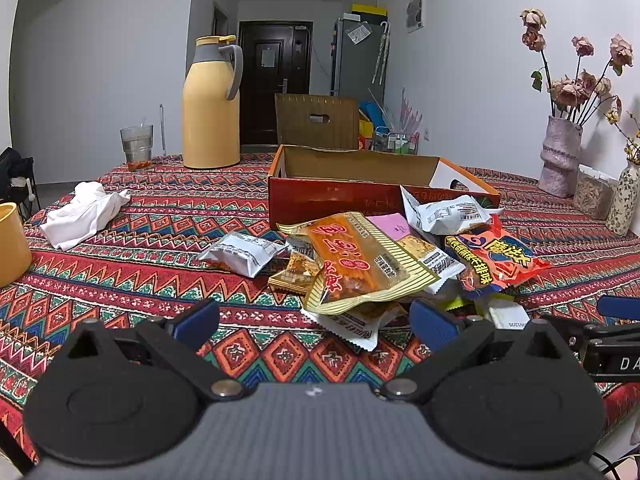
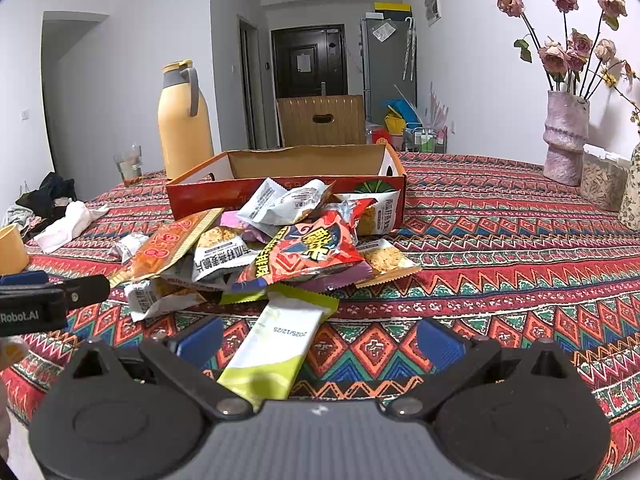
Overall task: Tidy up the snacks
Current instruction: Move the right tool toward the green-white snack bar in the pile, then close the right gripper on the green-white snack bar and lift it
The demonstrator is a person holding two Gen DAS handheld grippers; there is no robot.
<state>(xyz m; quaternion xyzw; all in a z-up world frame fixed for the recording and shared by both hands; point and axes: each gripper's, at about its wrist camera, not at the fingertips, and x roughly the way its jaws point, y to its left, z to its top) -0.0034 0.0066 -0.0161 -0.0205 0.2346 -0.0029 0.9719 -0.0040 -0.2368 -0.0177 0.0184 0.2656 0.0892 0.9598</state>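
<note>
Surroundings: a yellow thermos jug (image 1: 211, 108) stands far left on the patterned tablecloth (image 1: 160, 216), a glass (image 1: 137, 148) just left of it, a crumpled white cloth (image 1: 82, 214) nearer on the left, a yellow cup (image 1: 12, 246) at the left edge
Right side: a pink vase (image 2: 566, 136) of dried roses, with a clear jar (image 2: 602, 184) just beside it
In the way: the snack pile (image 2: 280, 240) lies between both grippers and the box, its far packets leaning against the box's near wall
Box: a red cardboard box (image 2: 288, 194) sits open-topped mid-table; its inside floor cannot be seen
Snack pile: an orange striped packet (image 1: 360, 264) on the left, a red packet (image 2: 316, 252) on top, white packets (image 2: 280, 200) behind
Green-and-white packet (image 2: 276, 344): nearest, flat on the cloth
Left gripper (image 1: 314, 324): fingers spread apart, holding nothing, near the orange packet's edge
Right gripper (image 2: 318, 342): fingers spread wide, the green-and-white packet lying between them, not clamped
</note>
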